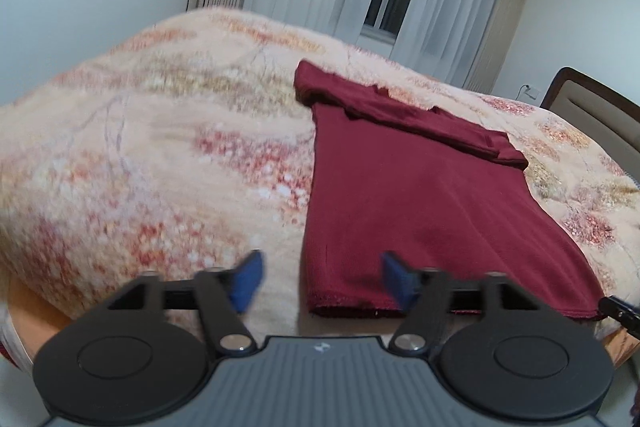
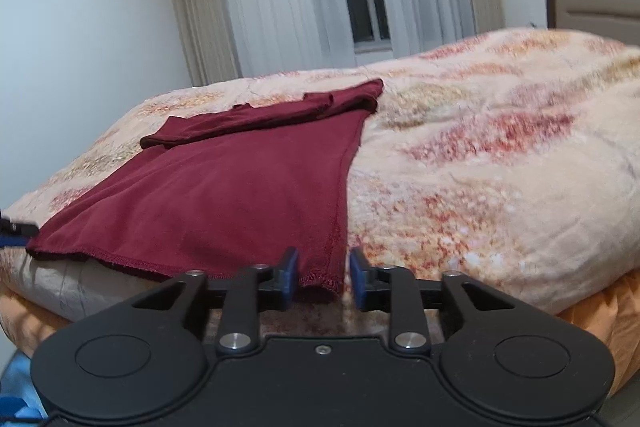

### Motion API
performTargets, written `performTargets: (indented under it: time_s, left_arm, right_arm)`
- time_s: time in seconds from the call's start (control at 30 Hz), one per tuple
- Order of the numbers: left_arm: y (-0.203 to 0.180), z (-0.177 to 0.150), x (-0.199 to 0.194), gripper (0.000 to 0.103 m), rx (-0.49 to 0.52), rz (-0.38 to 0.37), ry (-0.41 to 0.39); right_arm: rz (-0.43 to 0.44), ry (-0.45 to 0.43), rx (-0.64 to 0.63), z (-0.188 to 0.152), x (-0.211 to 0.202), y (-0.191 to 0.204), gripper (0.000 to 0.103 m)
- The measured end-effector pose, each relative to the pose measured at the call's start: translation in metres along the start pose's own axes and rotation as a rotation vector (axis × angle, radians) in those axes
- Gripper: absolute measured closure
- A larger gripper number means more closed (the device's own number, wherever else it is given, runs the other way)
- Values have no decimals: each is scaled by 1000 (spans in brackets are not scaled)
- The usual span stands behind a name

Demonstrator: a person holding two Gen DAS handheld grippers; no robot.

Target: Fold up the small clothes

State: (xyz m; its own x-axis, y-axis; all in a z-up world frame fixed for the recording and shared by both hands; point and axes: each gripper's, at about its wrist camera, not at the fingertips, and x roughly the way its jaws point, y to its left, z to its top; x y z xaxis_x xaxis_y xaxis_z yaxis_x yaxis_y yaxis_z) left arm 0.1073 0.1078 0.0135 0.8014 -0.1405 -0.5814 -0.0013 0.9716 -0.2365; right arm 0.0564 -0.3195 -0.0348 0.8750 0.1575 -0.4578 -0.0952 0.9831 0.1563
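Left wrist view. The left hand-held gripper [image 1: 322, 281] is spread wide and holds nothing; its blue fingertips [image 1: 249, 281] straddle the near left corner of the maroon shirt [image 1: 404, 195]. The shirt lies flat on the bed [image 1: 140, 155], hem toward the camera and close to the bed's edge, with both sleeves already turned across the top. This view is motion-blurred, so whether the fingertips touch the cloth cannot be told. Risk: with the jaws this far apart, a closure may take the plush floral blanket [image 1: 200, 219] together with the hem, or only the top layer, and the fold would then drag the bedding or come apart.

Right wrist view. The right hand-held gripper [image 2: 324, 277] is partly spread, empty, with the shirt's near right hem corner [image 2: 320, 277] standing between its pads. The side seam runs straight back toward the folded sleeves [image 2: 256, 119]. The tip of the other hand-held gripper shows at the far left edge, beside the opposite corner. Risk: the two corners are well apart, and an uneven lift would likely skew the fold or shake the sleeves loose. The hem lies at the very edge of the bed, so a missed pinch could let it slide off. The soft blanket gives little backing to press against, in my judgement.
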Motion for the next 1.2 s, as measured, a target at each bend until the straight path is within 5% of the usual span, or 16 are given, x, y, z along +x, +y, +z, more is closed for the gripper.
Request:
performTargets:
  time_s: [0.07,0.17,0.37,0.63,0.93,1.0,1.2]
  left_arm:
    - [-7,1,-4,9,40,4,-29]
    - [-21,0,-9,0,129,11,-75]
    - [-53,-14,-8,1,300,-33,-90]
    - [-83,-35,3,1,385,-96,-43]
    - [-106,-47,8,0,484,-105,-36]
    - [-108,-49,7,0,499,-106,-37]
    - [-114,-50,6,0,523,-106,-48]
  right_arm:
    - [5,-19,-41,0,-3,5,36]
    - [25,-48,-115,-1,-6,14,21]
    - [49,-72,-330,-10,-6,47,13]
    - [35,-98,-628,-34,8,91,14]
    - [-39,-151,-773,-50,25,110,26]
    - [-36,-168,-786,-51,24,111,35]
    - [4,-198,-769,-45,20,113,87]
